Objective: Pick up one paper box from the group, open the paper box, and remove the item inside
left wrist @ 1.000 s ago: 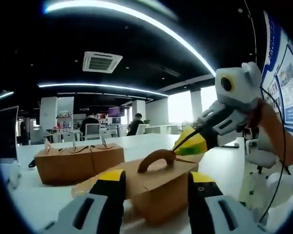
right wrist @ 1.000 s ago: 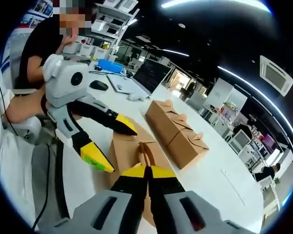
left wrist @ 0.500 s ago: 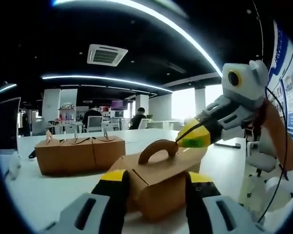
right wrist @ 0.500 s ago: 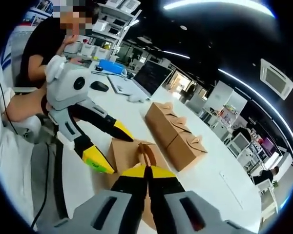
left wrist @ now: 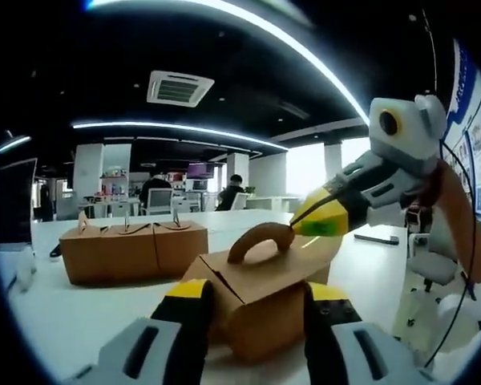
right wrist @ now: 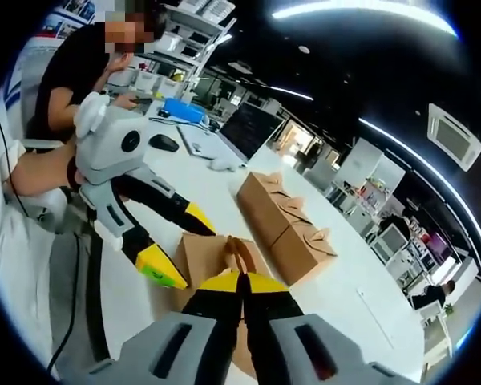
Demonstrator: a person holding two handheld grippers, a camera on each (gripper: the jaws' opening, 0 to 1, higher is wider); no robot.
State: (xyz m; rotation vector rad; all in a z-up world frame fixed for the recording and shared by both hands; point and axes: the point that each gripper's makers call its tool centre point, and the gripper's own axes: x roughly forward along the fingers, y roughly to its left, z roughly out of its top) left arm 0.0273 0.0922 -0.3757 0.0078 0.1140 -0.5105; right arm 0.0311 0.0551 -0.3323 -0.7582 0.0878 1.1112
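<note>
Landmark: the brown kraft paper box with the arched carry handle [left wrist: 260, 293], sitting on the white table [left wrist: 72, 321]. All positions below are given relative to it.

Left gripper [left wrist: 252, 309]: its yellow-tipped jaws are spread, one on each side of the box. Whether the pads actually touch the side walls cannot be told. Released, bracing at most.

Right gripper [right wrist: 242, 281]: jaws pressed together at the top of the box, at the arched handle [left wrist: 258, 239]. In the left gripper view its yellow tip meets the far end of the handle. Clenched; it appears to pinch the handle strip, though the paper between the tips is too thin to confirm.

The row of similar brown paper boxes [left wrist: 132, 250] stands beyond the landmark box, apart from it. A person in a dark top [right wrist: 76, 68] sits at the table on the left gripper's side of the box.

Judged step: opening the box top by working the handle loose. Item inside is not visible.

Risks from here:
- If the left jaws are not in contact, a pull on the handle could lift or drag the whole box instead of unhooking the flaps.
- A pinch on thin paper may slip, or tear the handle if pulled at an angle to the slot.
- Closing the left jaws hard to compensate could crush the walls and jam the flaps.
- A box dragged away from the grippers could bump the row beyond.
</note>
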